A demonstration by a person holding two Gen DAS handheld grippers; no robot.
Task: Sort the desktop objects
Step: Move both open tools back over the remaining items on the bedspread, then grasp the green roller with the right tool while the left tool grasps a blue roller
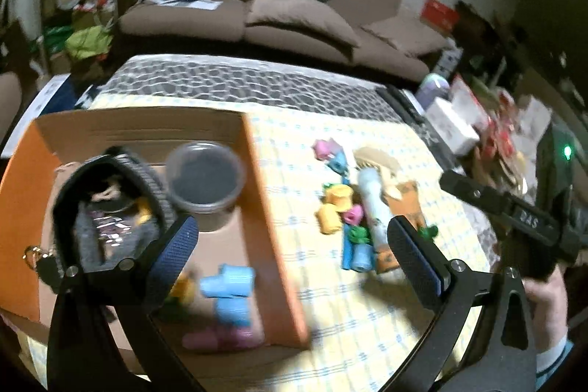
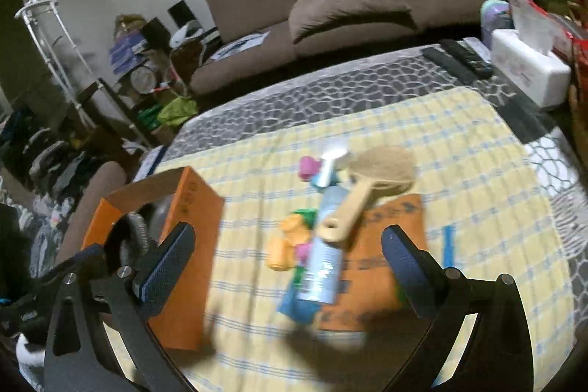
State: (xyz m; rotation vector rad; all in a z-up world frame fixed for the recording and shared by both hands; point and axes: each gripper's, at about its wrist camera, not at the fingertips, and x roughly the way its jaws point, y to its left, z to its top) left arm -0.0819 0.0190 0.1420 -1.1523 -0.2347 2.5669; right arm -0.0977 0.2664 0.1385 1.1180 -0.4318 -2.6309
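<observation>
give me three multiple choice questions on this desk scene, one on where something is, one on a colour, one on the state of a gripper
1. Where is the clear round tub?
A. inside the cardboard box
B. on the sofa
C. on the tissue box

2. What colour is the outside of the cardboard box?
A. green
B. orange
C. white

3. How does the right gripper stand?
A. shut on the brush
B. shut on the tube
C. open and holding nothing

Answers:
1. A, the left wrist view shows the tub standing within the box walls.
2. B, the box's outer side shows orange in both views.
3. C, its two fingers stand wide apart above the brush and tube, which lie on the yellow checked cloth.
</observation>
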